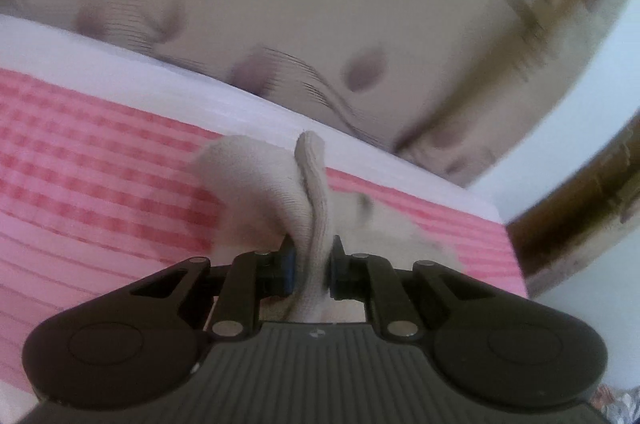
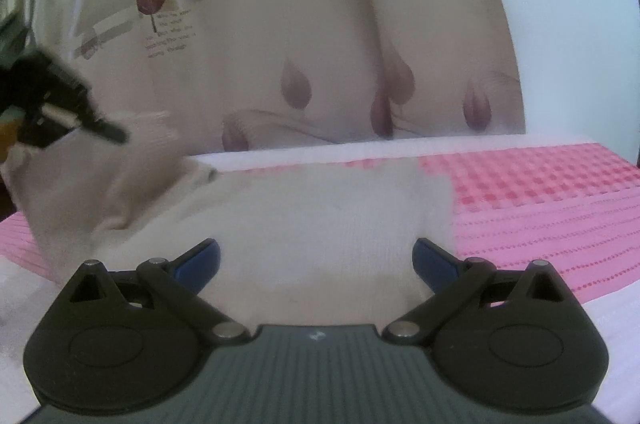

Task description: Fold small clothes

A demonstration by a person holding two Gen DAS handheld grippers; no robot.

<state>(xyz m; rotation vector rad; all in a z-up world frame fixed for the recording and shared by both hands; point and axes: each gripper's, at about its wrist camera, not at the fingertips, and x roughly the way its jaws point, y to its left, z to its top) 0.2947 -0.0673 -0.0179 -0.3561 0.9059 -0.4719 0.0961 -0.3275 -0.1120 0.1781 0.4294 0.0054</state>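
Folding step: left gripper (image 1: 312,264) jaws pinch white sock (image 1: 316,208) end, lifting it to double over
Right gripper (image 2: 316,260): jaws wide, empty, above sock's flat half on pink towel (image 2: 540,192)

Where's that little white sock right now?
The white sock lies on the pink checked cloth, just ahead of the open right gripper; its left end is pinched up by the left gripper.
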